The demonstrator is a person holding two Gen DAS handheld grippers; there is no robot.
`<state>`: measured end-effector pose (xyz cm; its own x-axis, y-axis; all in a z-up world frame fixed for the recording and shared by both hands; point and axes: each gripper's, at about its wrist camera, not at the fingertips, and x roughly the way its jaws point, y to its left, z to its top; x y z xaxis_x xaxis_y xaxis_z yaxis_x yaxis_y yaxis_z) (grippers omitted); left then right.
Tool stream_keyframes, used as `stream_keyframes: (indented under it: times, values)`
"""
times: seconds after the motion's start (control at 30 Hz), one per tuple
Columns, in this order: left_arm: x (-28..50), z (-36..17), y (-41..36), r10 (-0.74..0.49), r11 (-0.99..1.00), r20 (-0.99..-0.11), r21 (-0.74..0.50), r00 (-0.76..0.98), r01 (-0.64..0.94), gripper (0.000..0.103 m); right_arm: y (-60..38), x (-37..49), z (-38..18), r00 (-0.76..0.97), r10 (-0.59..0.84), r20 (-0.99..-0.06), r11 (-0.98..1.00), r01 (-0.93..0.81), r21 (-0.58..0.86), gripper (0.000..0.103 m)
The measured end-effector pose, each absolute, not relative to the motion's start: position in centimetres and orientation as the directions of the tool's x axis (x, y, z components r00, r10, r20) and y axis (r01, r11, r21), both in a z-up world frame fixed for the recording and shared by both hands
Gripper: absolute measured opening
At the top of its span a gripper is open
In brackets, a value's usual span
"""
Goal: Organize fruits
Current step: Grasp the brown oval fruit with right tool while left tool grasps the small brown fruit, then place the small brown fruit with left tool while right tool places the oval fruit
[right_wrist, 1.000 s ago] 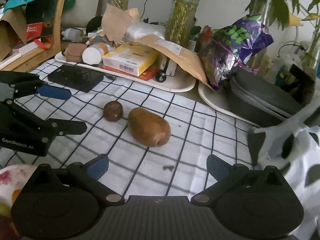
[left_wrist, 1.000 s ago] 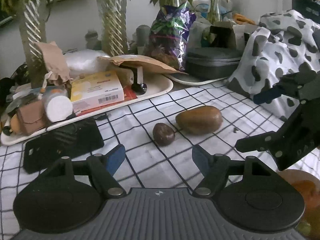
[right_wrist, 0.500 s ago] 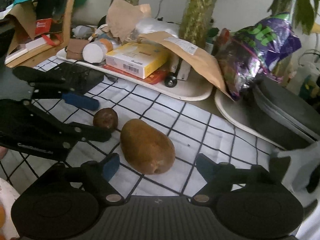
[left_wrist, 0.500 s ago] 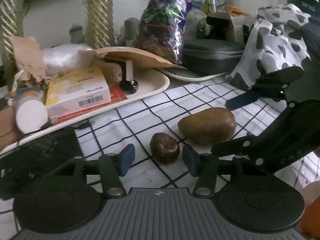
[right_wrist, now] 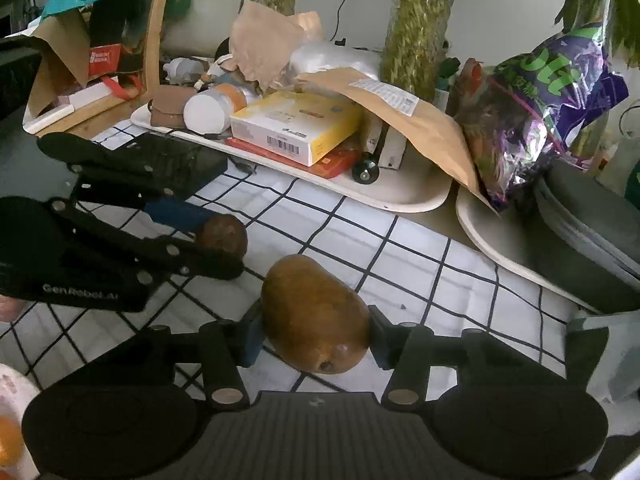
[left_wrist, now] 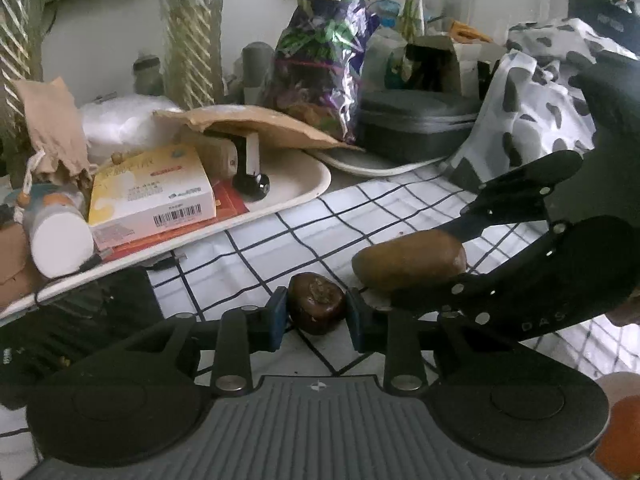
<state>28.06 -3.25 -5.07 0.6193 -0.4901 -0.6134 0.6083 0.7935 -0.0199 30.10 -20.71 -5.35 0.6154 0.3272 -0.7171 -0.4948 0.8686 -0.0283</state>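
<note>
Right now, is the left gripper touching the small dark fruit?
Touching. In the left wrist view both blue pads of the left gripper, whose jaws have just been closing, sit flush against the small dark fruit, no gap showing either side.

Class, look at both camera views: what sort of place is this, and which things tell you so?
Probably a lived-in home, on a cluttered table: a grid-patterned tablecloth, potted plants along the wall, and a tray piled with boxes and packets.
</note>
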Motion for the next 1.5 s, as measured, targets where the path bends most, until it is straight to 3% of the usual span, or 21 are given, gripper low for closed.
stream_keyframes:
  times: [0.63, 1.03, 1.07, 1.13, 1.17, 1.2, 1.5]
  values:
    - [19.4, -1.3, -1.8, -0.588, 0.748, -0.574, -0.119, 0.570, 0.652, 0.029, -21.4, 21.4, 0.0, 0.653, 0.351, -0.672, 0.880, -0.476, -0.003, 0.053]
    - [15.9, -2.1, -2.1, -0.628, 0.700, -0.630, -0.201, 0.456, 0.686, 0.030, -22.4, 16.6, 1.5, 0.670, 0.334, -0.663, 0.900, -0.435, 0.013, 0.053]
    - [15.9, -2.2, -2.1, -0.630, 0.698, -0.632, -0.207, 0.451, 0.685, 0.031, -22.5, 16.3, 1.5, 0.670, 0.330, -0.665, 0.901, -0.433, 0.012, 0.053]
    - [15.8, -2.2, -2.2, -0.630, 0.701, -0.634, -0.216, 0.449, 0.679, 0.053, -22.6, 15.8, 1.6, 0.668, 0.329, -0.667, 0.902, -0.431, 0.013, 0.053]
    - [15.6, -2.1, -2.1, -0.628, 0.706, -0.629, -0.214, 0.458, 0.675, 0.071, -22.6, 15.6, 1.6, 0.669, 0.327, -0.668, 0.903, -0.429, 0.013, 0.053]
    - [15.4, -1.9, -2.0, -0.627, 0.712, -0.618, -0.208, 0.474, 0.671, 0.075, -22.6, 15.4, 1.7, 0.669, 0.327, -0.668, 0.904, -0.427, 0.015, 0.053]
    - [13.7, -0.6, 1.1, -0.542, 0.802, -0.604, -0.163, 0.584, 0.575, 0.075, -21.6, 13.6, 2.0, 0.642, 0.357, -0.678, 0.900, -0.432, 0.064, 0.053]
